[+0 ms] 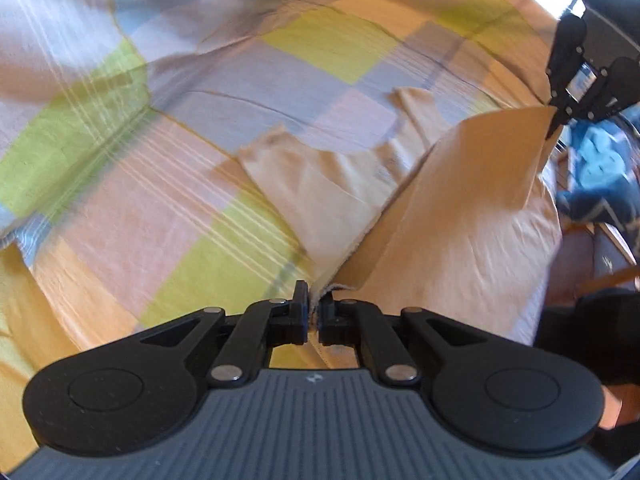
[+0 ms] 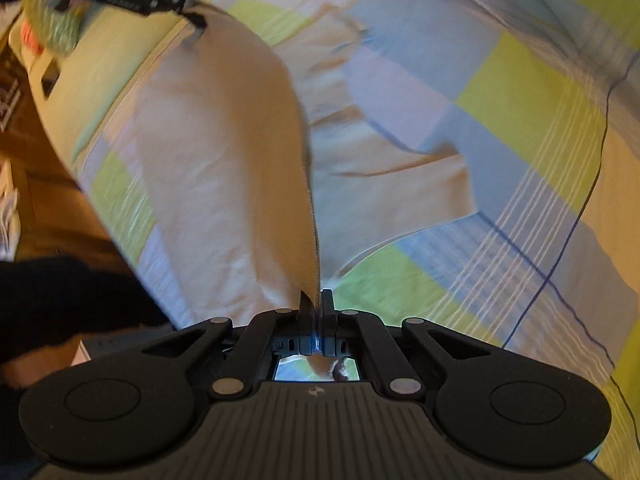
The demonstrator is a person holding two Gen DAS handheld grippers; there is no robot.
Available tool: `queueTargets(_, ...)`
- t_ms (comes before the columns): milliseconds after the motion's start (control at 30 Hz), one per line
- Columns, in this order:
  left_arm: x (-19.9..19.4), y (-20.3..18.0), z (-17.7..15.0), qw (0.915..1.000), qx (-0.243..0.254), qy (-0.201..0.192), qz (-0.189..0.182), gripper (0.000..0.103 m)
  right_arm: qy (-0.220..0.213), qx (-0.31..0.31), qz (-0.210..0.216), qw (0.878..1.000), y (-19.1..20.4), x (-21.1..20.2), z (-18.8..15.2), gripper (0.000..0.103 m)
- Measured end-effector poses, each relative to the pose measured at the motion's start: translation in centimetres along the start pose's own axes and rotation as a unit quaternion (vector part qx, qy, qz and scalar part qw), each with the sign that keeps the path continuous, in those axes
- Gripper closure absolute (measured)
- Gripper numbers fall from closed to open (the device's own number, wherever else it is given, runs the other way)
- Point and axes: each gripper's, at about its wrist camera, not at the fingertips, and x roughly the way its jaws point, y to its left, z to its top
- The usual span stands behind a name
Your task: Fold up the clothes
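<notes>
A cream garment (image 1: pixel 460 208) is held up by one edge between both grippers, and its far part (image 1: pixel 320 176) lies flat on the bed. My left gripper (image 1: pixel 314 304) is shut on one corner of that edge. My right gripper (image 1: pixel 558 120) pinches the other corner at the upper right. In the right wrist view, the right gripper (image 2: pixel 316 304) is shut on the garment (image 2: pixel 224 140). There the left gripper (image 2: pixel 196 20) grips the far corner at the top left, and the lying part (image 2: pixel 392 184) spreads to the right.
A checked bedspread (image 1: pixel 180 208) in yellow, blue, pink and orange covers the bed (image 2: pixel 520 120). Blue clothing (image 1: pixel 600 160) lies off the bed's right side. A dark sleeve (image 2: pixel 60 292) is near the bed's edge. A green patterned item (image 2: pixel 56 28) sits at the far left.
</notes>
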Motion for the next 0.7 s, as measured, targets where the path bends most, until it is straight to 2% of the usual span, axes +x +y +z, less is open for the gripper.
queueTargets(100,2.2,2.3,1.4,0.9986,-0.053,0.01,-0.004,0.1,-0.015,0.041,0.039,0.998,-4.9,2.0,0.6,0.102)
queueTargets(233,4.6,3.2,1.6,0.9948,-0.098,0.027,0.003,0.098,-0.052,0.127,0.057,0.989,-9.1,3.8,-0.5,0.079)
queueTargets(400,4.6,4.2,0.6,0.9859,-0.167,-0.004,0.012,0.095,-0.119,0.257,0.069,0.956,-11.0,3.8,-4.8,0.071)
queueTargets(500,4.7,4.7,0.1,0.9829,-0.184,-0.011,0.001,0.094,-0.144,0.316,0.073,0.935,-10.8,4.0,-7.4,0.067)
queueTargets(567,5.0,4.9,-0.1,0.9825,-0.186,-0.014,-0.005,0.091,-0.157,0.348,0.066,0.922,-10.2,4.3,-8.5,0.055)
queueTargets(600,5.1,5.0,-0.1,0.9822,-0.187,-0.015,-0.006,0.089,-0.166,0.367,0.06,0.913,-9.9,4.5,-9.1,0.046)
queueTargets(700,5.3,5.6,-0.2,0.9797,-0.199,-0.02,-0.009,0.089,-0.186,0.415,0.063,0.888,-9.2,4.9,-10.5,0.044)
